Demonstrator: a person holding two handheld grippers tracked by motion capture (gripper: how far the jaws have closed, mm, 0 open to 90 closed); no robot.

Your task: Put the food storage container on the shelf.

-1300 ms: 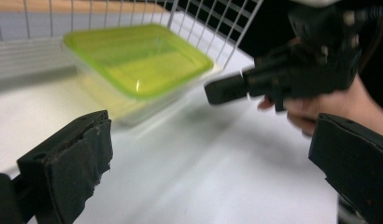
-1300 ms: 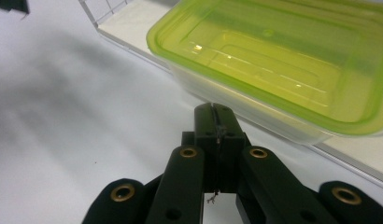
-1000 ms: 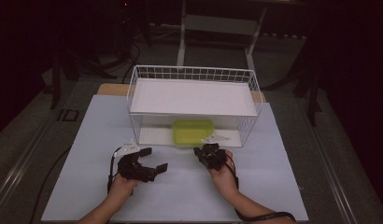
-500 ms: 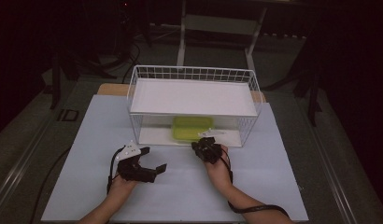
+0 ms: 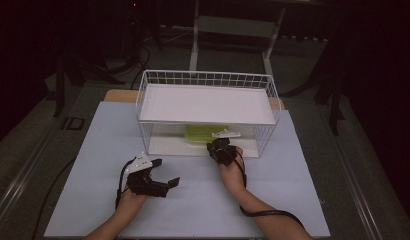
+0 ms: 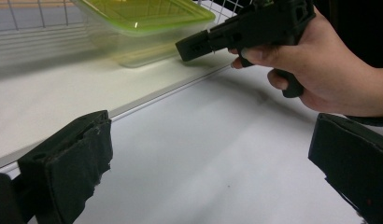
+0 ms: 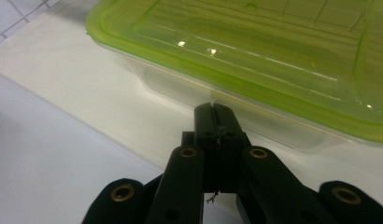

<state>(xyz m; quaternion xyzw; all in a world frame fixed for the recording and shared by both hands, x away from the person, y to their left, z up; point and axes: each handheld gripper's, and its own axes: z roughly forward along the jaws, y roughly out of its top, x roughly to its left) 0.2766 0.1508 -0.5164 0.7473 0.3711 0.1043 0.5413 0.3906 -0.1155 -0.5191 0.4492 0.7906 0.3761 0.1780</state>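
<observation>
Item: clear food container (image 7: pixel 255 88) with green lid (image 7: pixel 255 42), lid seated, resting on the lower white shelf (image 7: pixel 73 88) of the wire basket rack (image 5: pixel 208 79), beneath the upper white shelf (image 5: pixel 208 102), toward the open front edge.

Right gripper (image 7: pixel 213 116): jaws pressed together, nothing between them, tips just short of the container's near wall, below the lid rim. Also visible from the left gripper view (image 6: pixel 194 46), level and pointed at the box.

Handling, judged: with jaws shut, suited only to nudging or hooking; for a proper pull-out, open wide first, then close over the lid rim and wall together, near the middle of the side to avoid skewing. Thin plastic likely to flex; draw straight outward, low, clear of the upper shelf.

Left gripper (image 6: pixel 208 158): jaws wide apart, empty, hovering above the white table mat (image 5: pixel 193 200), well clear of the rack.
</observation>
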